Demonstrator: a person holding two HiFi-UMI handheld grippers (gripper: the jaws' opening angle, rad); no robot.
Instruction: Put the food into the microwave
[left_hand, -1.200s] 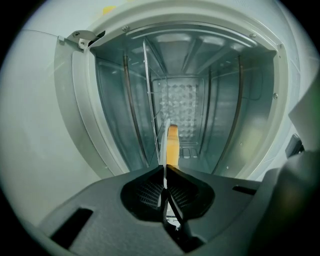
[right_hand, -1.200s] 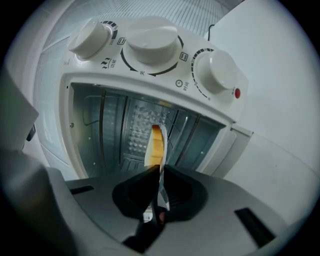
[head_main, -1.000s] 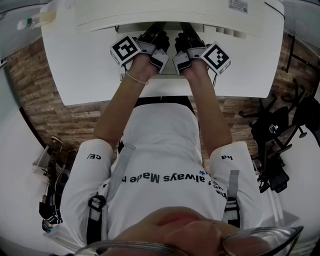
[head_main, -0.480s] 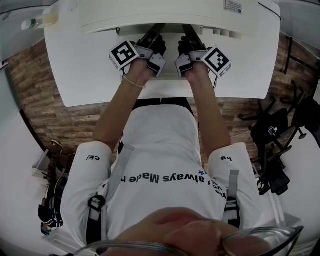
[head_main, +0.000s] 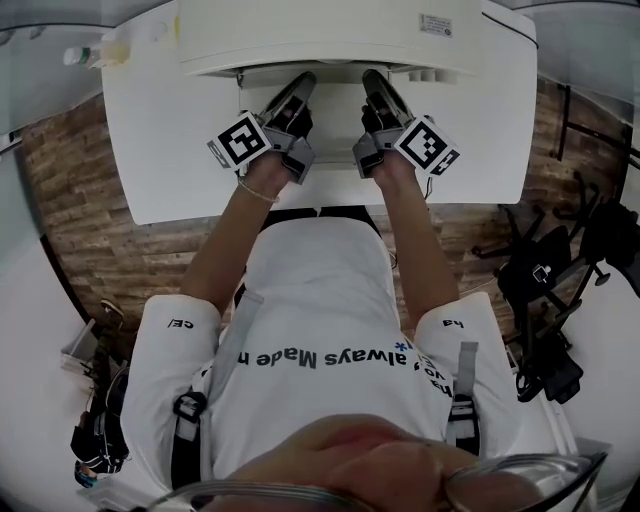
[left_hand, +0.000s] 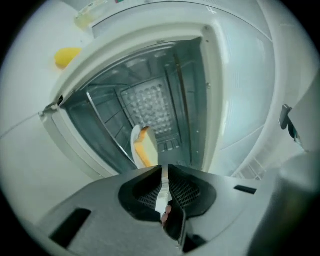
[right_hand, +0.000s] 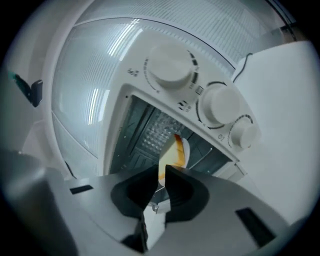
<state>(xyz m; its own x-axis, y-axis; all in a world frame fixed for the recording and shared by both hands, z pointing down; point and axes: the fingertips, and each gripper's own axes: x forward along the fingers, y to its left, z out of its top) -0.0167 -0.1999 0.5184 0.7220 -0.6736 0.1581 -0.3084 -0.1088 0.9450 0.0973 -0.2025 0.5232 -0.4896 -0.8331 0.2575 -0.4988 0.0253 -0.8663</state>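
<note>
- The food (left_hand: 144, 152) is riding on a plate (left_hand: 134, 145) seen edge-on, hanging in the mouth of the microwave (head_main: 340, 35); whether it is touching the floor inside is not showing
- The left gripper (left_hand: 164, 174) and right gripper (right_hand: 161, 174) are both clamping the plate's near rim
- In the head view both are sitting nearer the person than a second ago, jaws now clear of the microwave's top
- Judging by that, the plate is being eased back or re-aimed, so the placing is remaining undone
</note>
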